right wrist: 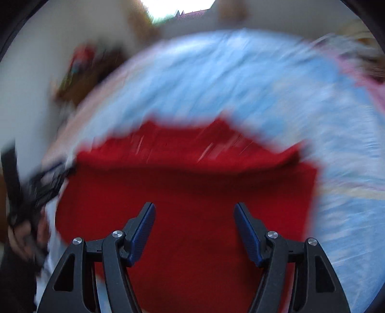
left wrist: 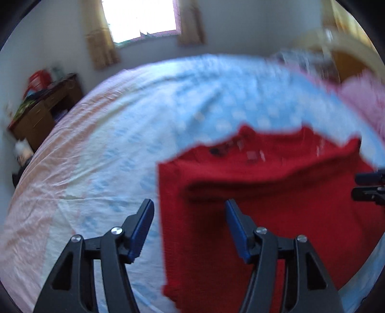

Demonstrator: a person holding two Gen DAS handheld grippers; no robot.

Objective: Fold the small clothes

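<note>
Two grippers, both empty, jaws spread wide. Far left in the left wrist view: brown wooden desk (left wrist: 45, 108) piled with clutter against the wall, curtained window (left wrist: 140, 19) above, irrelevant to the fold. Moving right, light blue and pink patterned bedsheet (left wrist: 120, 134) serves as the work surface, wrinkled but flat enough. Left gripper (left wrist: 189, 204) hovers at the left edge of the small red knit garment (left wrist: 276, 183); one blue pad sits over the sheet, the other over the cloth, fingers apart, nothing pinched. Looks lined up to straddle that side edge for a grab, my guess. Garment lies flat on the bed, roughly centre-right, with a raised ridge across it that suggests one fold is already made; neckline end points away from the cameras. Right gripper (right wrist: 193, 207) hangs above the garment's middle, fingers apart, gripping nothing. Its view is badly motion-blurred, so contact with the cloth can't be judged. Pink fabric (left wrist: 361, 101) bunched at the far right, near the headboard, well apart from the red piece.
</note>
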